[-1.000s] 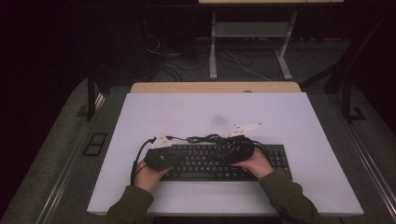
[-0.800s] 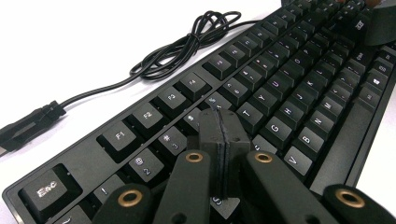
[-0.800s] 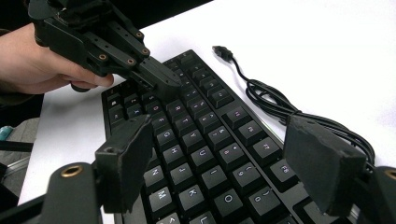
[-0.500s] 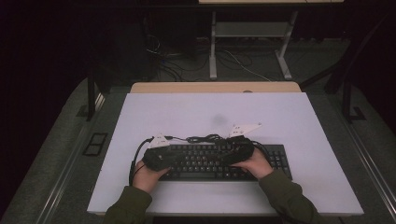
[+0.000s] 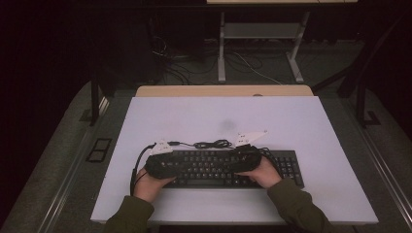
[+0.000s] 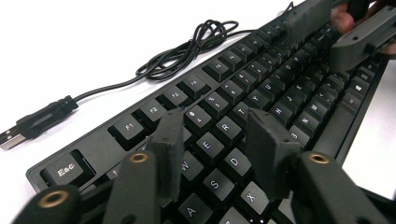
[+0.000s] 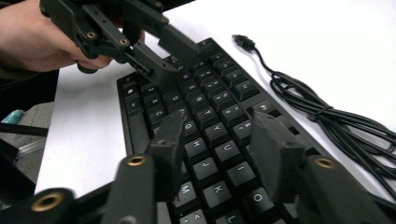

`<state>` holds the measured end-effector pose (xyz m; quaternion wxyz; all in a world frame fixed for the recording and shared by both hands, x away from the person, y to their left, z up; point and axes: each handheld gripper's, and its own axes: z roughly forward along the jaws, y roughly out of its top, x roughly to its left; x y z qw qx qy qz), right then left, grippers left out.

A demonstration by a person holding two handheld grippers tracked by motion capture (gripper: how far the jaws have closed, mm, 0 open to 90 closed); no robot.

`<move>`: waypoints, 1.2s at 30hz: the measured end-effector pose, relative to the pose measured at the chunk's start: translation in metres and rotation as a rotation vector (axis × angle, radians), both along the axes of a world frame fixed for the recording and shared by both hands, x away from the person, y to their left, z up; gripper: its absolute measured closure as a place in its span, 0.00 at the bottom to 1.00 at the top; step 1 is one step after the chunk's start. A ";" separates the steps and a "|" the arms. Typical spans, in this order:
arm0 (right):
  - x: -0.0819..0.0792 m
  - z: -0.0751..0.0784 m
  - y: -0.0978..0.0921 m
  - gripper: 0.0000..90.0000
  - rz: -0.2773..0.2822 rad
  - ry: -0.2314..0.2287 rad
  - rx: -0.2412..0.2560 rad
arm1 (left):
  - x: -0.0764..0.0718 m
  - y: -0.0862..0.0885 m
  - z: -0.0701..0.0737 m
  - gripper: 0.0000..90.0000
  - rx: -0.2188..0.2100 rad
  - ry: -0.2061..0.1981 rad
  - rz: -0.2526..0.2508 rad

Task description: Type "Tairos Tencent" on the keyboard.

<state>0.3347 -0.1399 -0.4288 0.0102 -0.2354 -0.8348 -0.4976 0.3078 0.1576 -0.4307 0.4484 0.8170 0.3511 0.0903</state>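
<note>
Black keyboard [image 5: 228,167] lies flat near the front edge of the white table [image 5: 311,121], its cable [image 5: 212,144] bundled loosely just behind it, plug end free. Left tool [image 6: 212,140] hovers low over the W–D keys, jaws parted, holding nothing. Right tool [image 7: 219,140] likewise, jaws parted over the H–U keys, empty. Judged step: both tools poised over the keys, possibly to press or to shift the keyboard; next move needs a controlled descent. Room dark; floor cables and a metal frame [image 5: 257,34] beyond the table.
</note>
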 end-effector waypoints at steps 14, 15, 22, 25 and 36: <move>-0.007 -0.001 0.009 0.91 0.043 0.007 -0.011 | 0.001 -0.001 -0.002 0.35 -0.005 -0.003 0.025; -0.008 -0.001 0.010 0.92 0.047 0.011 -0.011 | 0.001 -0.001 -0.002 0.34 -0.004 -0.004 0.026; -0.012 -0.003 0.016 0.99 0.083 0.013 -0.041 | 0.000 -0.002 -0.003 0.31 -0.007 -0.017 0.022; -0.013 -0.004 0.018 0.99 0.090 0.017 -0.056 | 0.000 -0.003 -0.003 0.29 -0.007 -0.018 0.019; -0.015 -0.009 0.025 0.99 0.101 0.021 -0.099 | 0.000 -0.003 -0.004 0.29 -0.007 -0.015 0.012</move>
